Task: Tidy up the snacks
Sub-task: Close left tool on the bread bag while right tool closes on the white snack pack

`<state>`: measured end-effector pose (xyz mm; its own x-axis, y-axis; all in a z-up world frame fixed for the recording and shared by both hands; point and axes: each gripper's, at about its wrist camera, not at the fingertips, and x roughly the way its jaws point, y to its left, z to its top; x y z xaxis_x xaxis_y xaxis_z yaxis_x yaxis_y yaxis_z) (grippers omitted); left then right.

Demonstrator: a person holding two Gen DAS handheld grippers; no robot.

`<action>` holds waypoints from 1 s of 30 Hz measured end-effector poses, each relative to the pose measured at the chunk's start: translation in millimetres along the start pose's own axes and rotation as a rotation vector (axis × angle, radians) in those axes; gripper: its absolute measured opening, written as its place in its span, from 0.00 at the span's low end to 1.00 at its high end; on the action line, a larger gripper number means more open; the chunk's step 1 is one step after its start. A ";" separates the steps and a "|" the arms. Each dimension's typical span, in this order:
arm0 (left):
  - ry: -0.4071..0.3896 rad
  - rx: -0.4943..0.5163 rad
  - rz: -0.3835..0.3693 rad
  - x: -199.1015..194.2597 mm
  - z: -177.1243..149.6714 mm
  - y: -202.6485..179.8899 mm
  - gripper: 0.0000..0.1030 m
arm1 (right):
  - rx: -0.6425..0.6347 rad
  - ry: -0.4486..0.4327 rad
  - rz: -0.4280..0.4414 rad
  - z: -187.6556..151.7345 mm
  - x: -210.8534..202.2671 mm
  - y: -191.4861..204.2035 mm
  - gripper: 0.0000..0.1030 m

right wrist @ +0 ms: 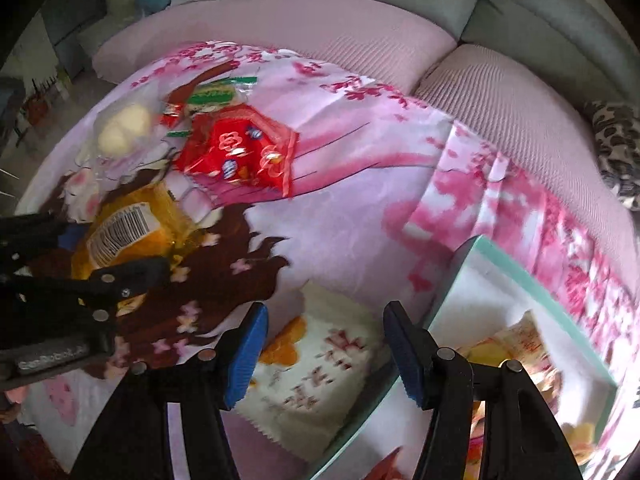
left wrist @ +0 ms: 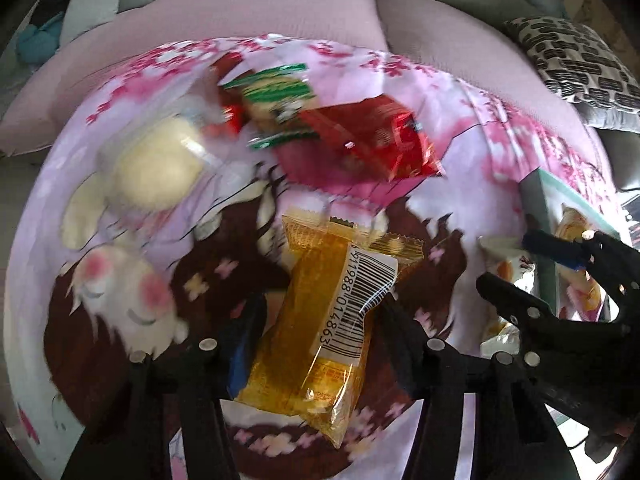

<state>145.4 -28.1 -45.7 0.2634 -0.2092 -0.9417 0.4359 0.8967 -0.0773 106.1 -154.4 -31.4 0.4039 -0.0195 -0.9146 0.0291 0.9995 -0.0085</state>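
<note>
My left gripper (left wrist: 320, 316) is shut on a yellow snack packet with a barcode (left wrist: 320, 332), held over the printed pink cloth; it also shows in the right wrist view (right wrist: 128, 236). My right gripper (right wrist: 324, 344) is open, its blue pads on either side of a white packet with orange print (right wrist: 316, 376) that lies on the cloth beside the mint-green box (right wrist: 532, 280). A red packet (left wrist: 368, 140), a green-and-white packet (left wrist: 276, 96) and a clear-wrapped pale bun (left wrist: 156, 164) lie farther back on the cloth.
The mint-green box (left wrist: 538, 204) holds more white-and-orange packets (right wrist: 520, 352). The cloth (right wrist: 340, 216) covers a surface in front of a pink-covered sofa (left wrist: 280, 8). A black-and-white patterned cushion (left wrist: 580, 60) lies at the right.
</note>
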 end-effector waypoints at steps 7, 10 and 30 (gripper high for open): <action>0.012 0.019 0.074 -9.8 -13.7 4.6 0.57 | 0.055 -0.011 0.080 -24.3 -3.2 17.3 0.64; 0.019 0.028 0.069 -10.1 -16.8 5.9 0.57 | 0.079 -0.050 0.091 -31.7 -13.2 23.9 0.64; 0.037 0.012 0.098 -7.9 -18.8 21.7 0.57 | 0.214 -0.056 0.034 -49.4 -32.1 46.1 0.62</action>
<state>136.5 0.3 -46.0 0.2733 -0.1063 -0.9560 0.4196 0.9075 0.0191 49.3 -106.6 -22.4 0.4577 0.0068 -0.8891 0.2052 0.9722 0.1131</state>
